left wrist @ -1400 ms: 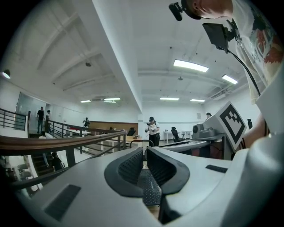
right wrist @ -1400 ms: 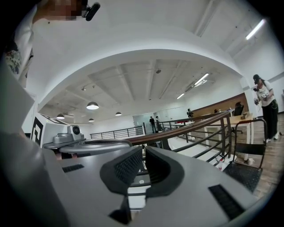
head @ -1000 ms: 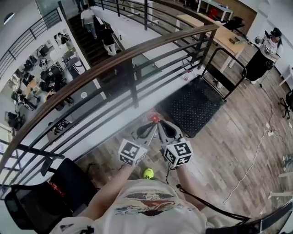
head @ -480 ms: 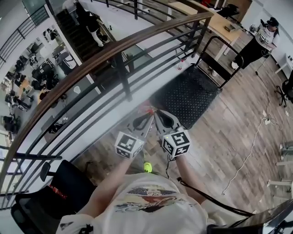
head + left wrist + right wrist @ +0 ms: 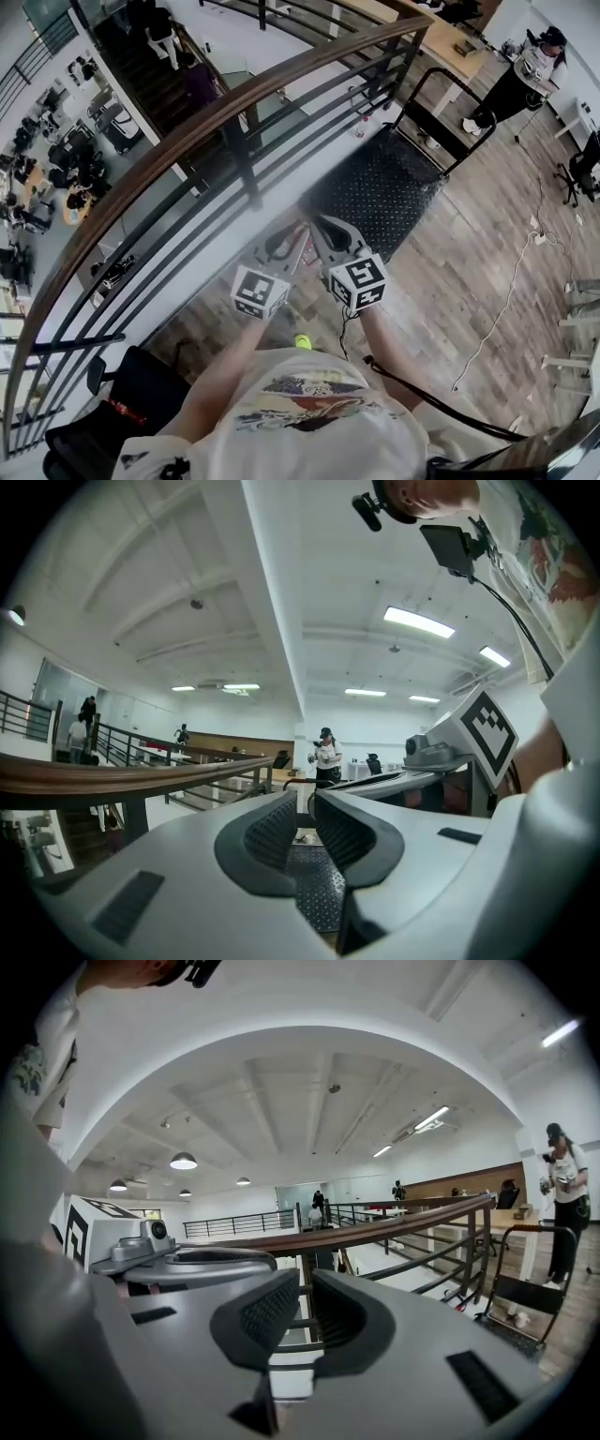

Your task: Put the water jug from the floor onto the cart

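Black studded decking of the cart (image 5: 384,192) is seen just ahead of 2 grippers, which are held side by side and pointed toward it, probably for the approach. The left gripper (image 5: 306,829) has just been opened a little, with nothing between its jaws. The right gripper (image 5: 305,1314) is closed and empty. What is taken for the water jug (image 5: 360,126) is seen on the floor (image 5: 469,272) by the railing (image 5: 187,141), just beside the cart's far corner, not yet reached.
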The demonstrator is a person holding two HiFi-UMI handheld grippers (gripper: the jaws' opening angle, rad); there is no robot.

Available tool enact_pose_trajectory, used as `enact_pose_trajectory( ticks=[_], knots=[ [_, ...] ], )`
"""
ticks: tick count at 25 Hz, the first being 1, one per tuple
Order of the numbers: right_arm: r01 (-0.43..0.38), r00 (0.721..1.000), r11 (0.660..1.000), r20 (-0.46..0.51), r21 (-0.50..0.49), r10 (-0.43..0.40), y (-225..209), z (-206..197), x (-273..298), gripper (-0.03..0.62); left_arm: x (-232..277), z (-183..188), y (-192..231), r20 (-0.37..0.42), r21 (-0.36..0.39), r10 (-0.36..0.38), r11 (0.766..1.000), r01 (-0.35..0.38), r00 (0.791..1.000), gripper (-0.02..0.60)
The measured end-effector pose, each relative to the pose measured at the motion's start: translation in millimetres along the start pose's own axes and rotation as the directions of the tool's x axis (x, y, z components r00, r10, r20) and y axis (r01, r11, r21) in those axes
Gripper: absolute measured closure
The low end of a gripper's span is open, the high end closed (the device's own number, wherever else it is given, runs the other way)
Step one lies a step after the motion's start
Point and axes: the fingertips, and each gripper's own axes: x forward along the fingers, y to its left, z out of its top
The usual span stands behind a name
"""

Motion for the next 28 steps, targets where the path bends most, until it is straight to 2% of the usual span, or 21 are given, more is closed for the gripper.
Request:
enact_pose_trajectory(
  ticks=[4,7,14,21,25,28],
  knots=[
    [0.010,1.000,0.999,-0.026,-0.035,-0.011,-13,6,40,0.563,18,-1,39,0.002,0.010,-0.012,1.000,0.012,1.000,0.541],
    [0.014,0.998,0.998,-0.057,-0.056,-0.017,-23,3,68,0.563,31,-13,67,-0.032,-0.002,-0.016,1.000,0.016,0.999,0.541],
    [0.007,0.991,0.997,-0.136,-0.074,-0.017,-28,-30,120,0.562,38,-55,114,-0.074,-0.054,-0.013,0.998,0.009,0.997,0.535],
    [-0.010,0.981,0.996,-0.196,-0.085,-0.007,-42,-59,155,0.562,54,-85,141,-0.101,-0.068,-0.006,0.998,-0.001,0.995,0.535],
    [-0.037,0.974,0.995,-0.227,-0.092,0.015,-58,-78,165,0.562,69,-106,145,-0.121,-0.084,0.018,0.996,-0.029,0.993,0.529],
    [-0.054,0.974,0.995,-0.222,-0.079,0.036,-71,-90,173,0.562,82,-118,148,-0.113,-0.068,0.044,0.996,-0.052,0.993,0.529]
  ],
)
